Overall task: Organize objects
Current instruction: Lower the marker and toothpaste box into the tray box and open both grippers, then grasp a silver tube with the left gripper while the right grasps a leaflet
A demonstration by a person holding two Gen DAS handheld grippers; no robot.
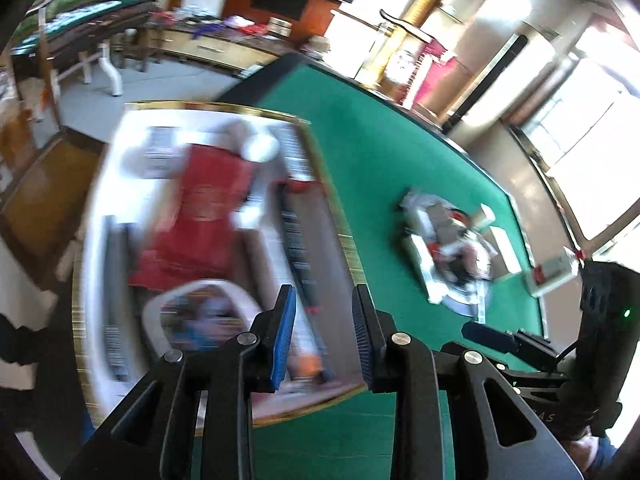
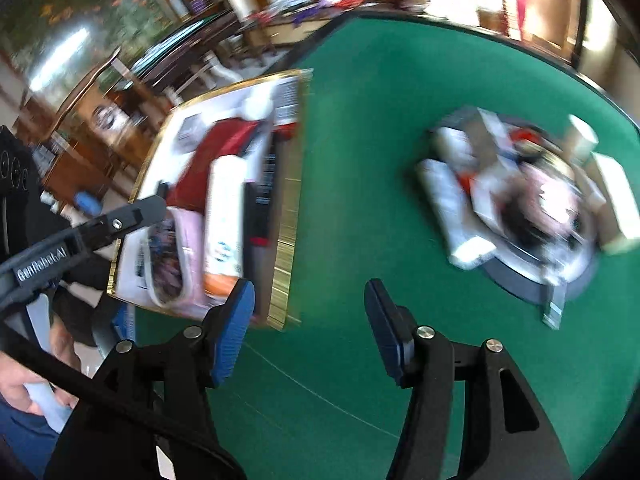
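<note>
We see a green felt surface (image 1: 384,152) with a dark rounded rim, and beyond it a pale grey floor (image 1: 168,80) and a low cream cabinet (image 1: 208,46) strewn with blurred clutter. To the far left stands a second green-topped table (image 1: 80,20) on white legs. Bright daylight floods through tall windows (image 1: 592,128) on the right, beside a golden column (image 1: 424,4) and white wall panels.
</note>
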